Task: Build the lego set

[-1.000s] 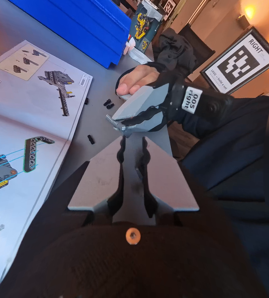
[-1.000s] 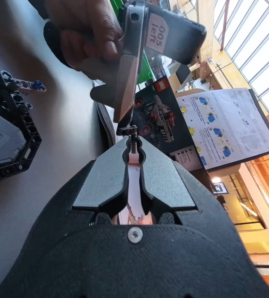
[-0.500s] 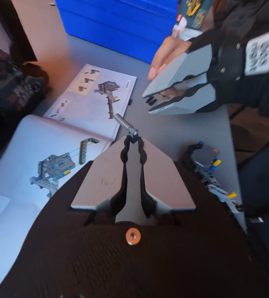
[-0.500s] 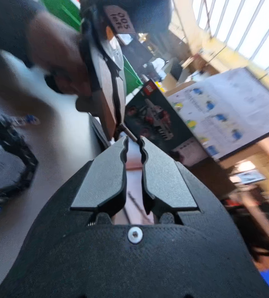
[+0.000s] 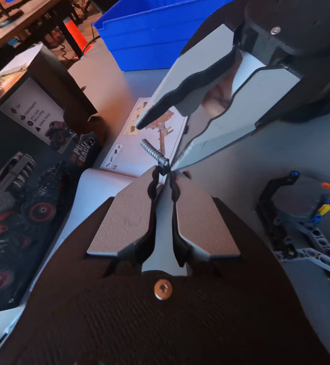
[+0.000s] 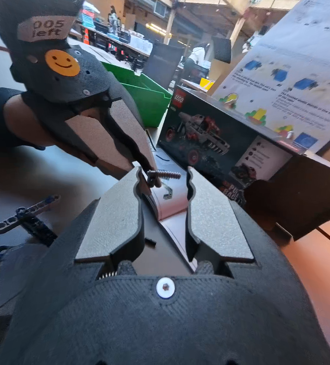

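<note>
My left gripper (image 5: 163, 173) is shut on the black end of a small grey ribbed rod piece (image 5: 153, 151) and holds it above the open instruction booklet (image 5: 104, 189). My right gripper (image 6: 164, 170) is open wide and empty. The ribbed rod (image 6: 169, 175) lies between its spread fingertips without touching them. In the right wrist view the left gripper (image 6: 152, 174) comes in from the left with the piece. In the left wrist view the right gripper (image 5: 156, 146) is open, with one fingertip close beside the piece. A partly built dark frame (image 5: 298, 227) lies on the grey table (image 5: 239, 158) to the right.
The set's box (image 5: 21, 197) stands at the left, also in the right wrist view (image 6: 209, 142). A blue bin (image 5: 150, 35) is at the back and a green bin (image 6: 144, 94) behind the left gripper. The frame (image 6: 27, 217) lies lower left. A printed sheet (image 6: 298, 69) stands behind the box. The tips of both grippers are at nearly the same place.
A second ago my right gripper held the ribbed piece and my left was open. My left closed on its black end, then my right let go and opened wide.
</note>
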Demonstrator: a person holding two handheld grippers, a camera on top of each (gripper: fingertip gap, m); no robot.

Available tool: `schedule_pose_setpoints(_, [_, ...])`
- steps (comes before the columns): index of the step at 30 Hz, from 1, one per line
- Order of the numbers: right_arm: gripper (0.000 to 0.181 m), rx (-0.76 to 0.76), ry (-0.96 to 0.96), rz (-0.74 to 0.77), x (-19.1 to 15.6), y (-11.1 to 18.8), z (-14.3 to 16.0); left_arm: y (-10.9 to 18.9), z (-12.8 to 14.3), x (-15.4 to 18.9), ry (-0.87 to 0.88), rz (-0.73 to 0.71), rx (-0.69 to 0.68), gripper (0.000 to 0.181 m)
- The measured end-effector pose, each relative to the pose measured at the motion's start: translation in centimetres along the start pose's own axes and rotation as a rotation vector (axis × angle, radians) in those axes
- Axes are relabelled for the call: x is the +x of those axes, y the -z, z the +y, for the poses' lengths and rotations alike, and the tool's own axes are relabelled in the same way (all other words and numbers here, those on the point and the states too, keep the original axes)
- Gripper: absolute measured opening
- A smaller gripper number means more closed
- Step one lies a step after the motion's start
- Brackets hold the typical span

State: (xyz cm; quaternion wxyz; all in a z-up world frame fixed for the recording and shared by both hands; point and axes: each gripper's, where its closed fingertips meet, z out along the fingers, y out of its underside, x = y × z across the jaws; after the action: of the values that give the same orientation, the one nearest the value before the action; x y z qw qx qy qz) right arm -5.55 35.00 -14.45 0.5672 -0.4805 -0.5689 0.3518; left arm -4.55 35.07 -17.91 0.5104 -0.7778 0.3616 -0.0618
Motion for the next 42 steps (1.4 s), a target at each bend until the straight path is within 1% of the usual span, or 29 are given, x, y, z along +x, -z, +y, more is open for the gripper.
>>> schedule_pose_setpoints(4, [0.039, 0.014, -0.001, 0.010, 0.0, 0.1, -0.3, 0.1, -0.4, -0.3, -0.058, -0.058, 0.002, 0.009])
schedule_pose_setpoints(7, [0.023, 0.021, 0.016, -0.007, -0.2, 0.3, -0.4, 0.3, -0.6, -0.4, -0.090, -0.086, 0.010, 0.008])
schedule_pose_setpoints(10, [0.021, 0.016, 0.059, -0.009, -0.6, 0.3, -0.4, 0.4, -0.6, -0.6, -0.134, -0.127, -0.006, 0.009])
schedule_pose_setpoints(13, [0.010, 0.026, 0.120, 0.011, -0.8, 0.4, -0.5, 0.6, -0.9, -0.7, -0.162, -0.155, -0.001, 0.009])
schedule_pose_setpoints(18, [0.010, 0.017, 0.173, 0.028, -0.9, 0.4, -0.5, 0.7, -0.8, -0.8, -0.220, -0.196, -0.020, 0.009])
schedule_pose_setpoints(21, [0.011, 0.012, 0.218, 0.048, -1.0, 0.4, -0.5, 0.7, -0.7, -0.8, -0.226, -0.203, -0.032, 0.009])
schedule_pose_setpoints(22, [0.010, 0.012, 0.232, 0.053, -1.0, 0.4, -0.5, 0.7, -0.7, -0.8, -0.217, -0.199, -0.035, 0.009])
schedule_pose_setpoints(24, [0.000, 0.022, 0.244, 0.035, -1.4, 0.5, -0.7, 0.7, -0.7, -0.9, -0.209, -0.202, -0.033, 0.009])
schedule_pose_setpoints(29, [0.003, -0.004, 0.195, 0.009, -1.5, 0.3, -0.2, 0.8, -0.7, -1.0, -0.214, -0.211, -0.034, 0.009])
schedule_pose_setpoints(33, [0.004, 0.011, 0.216, 0.028, -1.4, 0.4, -0.5, 0.8, -0.8, -1.1, -0.209, -0.210, -0.032, 0.009])
schedule_pose_setpoints(34, [0.015, 0.024, 0.216, 0.051, -1.1, 0.4, -0.8, 0.8, -0.7, -1.0, -0.210, -0.206, -0.033, 0.009])
schedule_pose_setpoints(38, [0.018, 0.015, 0.199, 0.059, -0.8, 0.4, -0.7, 0.7, -0.7, -0.8, -0.220, -0.204, -0.037, 0.009])
schedule_pose_setpoints(42, [0.038, 0.027, 0.180, 0.103, 0.2, 0.5, -1.0, 0.9, -0.9, -0.8, -0.247, -0.217, -0.027, 0.009])
